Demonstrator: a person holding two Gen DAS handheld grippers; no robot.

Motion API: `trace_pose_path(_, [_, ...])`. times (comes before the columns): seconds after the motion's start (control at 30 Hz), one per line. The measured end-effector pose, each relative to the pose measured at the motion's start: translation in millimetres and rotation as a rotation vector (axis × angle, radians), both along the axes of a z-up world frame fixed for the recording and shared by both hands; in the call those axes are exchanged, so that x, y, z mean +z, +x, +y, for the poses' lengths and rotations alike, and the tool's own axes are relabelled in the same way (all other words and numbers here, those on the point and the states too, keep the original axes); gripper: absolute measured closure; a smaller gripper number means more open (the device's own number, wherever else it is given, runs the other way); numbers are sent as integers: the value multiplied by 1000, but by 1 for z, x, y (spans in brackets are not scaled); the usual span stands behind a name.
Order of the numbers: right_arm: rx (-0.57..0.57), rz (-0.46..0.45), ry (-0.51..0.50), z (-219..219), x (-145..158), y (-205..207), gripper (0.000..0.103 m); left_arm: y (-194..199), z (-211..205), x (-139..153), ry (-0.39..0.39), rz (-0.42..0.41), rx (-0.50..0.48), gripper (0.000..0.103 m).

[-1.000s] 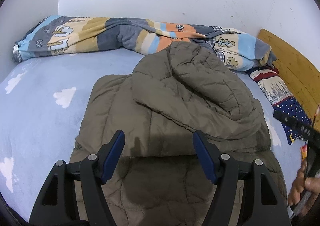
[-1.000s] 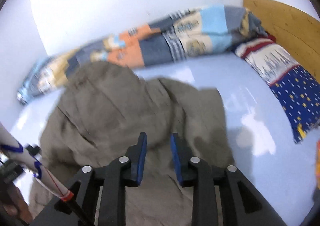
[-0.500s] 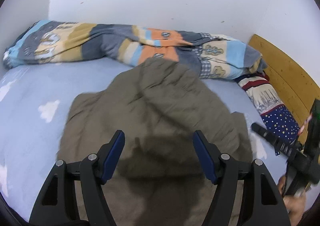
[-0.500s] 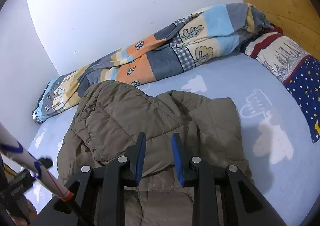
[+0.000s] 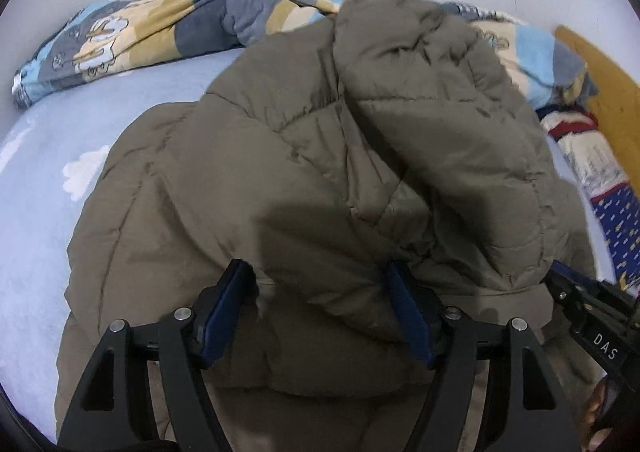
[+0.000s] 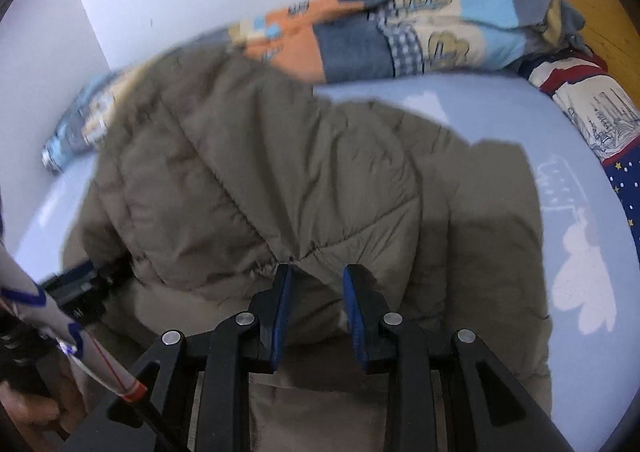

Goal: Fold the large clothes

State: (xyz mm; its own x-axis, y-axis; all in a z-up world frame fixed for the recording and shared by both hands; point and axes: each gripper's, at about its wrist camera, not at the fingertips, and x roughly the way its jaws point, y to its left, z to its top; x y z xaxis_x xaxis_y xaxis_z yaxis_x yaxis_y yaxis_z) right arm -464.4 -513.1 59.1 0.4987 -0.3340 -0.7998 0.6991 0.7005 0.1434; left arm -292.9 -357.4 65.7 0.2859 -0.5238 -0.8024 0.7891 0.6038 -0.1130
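Note:
An olive-brown quilted puffer jacket (image 5: 304, 179) lies on the blue bed, its upper part and hood (image 5: 436, 103) folded over its body. It also shows in the right wrist view (image 6: 280, 179). My left gripper (image 5: 322, 284) is open, its blue pads wide apart just over the folded layer's near edge. My right gripper (image 6: 318, 272) is open with a narrow gap, its tips at the folded edge, nothing between the pads. The right gripper's black body (image 5: 592, 316) shows at the left view's right edge.
A blue sheet with white clouds (image 5: 60, 155) covers the bed. A rolled patchwork quilt (image 6: 420, 31) lies along the white back wall. A navy starred pillow (image 6: 596, 107) and a wooden headboard (image 5: 612, 79) stand at the right.
Both grippers have moved forward and down close to the jacket. The jacket's folded upper part now fills both views. The jaws keep their earlier widths.

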Motion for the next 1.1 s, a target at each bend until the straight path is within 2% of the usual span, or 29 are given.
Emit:
trace_pose_path(0.1, [-1,29,-4,0,-1,0,74,-4,1,2,20,-18,-5,32])
trace_pose_path(0.2, [-1,16,-11,4,12,-6,74,-13,17,22,-18,-39,-14,32])
trace_pose_path(0.4, [14,-63,6,28,49,-20,73,-27,69,49,-42,-43,-14,32])
trace_pose_path(0.5, [38,-93,23,45,62,-30,67,-32,98,55,-34,-36,-5,32])
trace_pose_path(0.63, [71,-84,6,74,70,-51,67,-49,141,60,-40,-35,3,32])
trace_pose_path(0.87, [111,-68,13,129,61,-94,67,-89,205,51,-21,-44,4,32])
trace_pose_path(1.1, [128,-46,53,189,34,-138,66,-121,253,39,-8,-78,34,32])
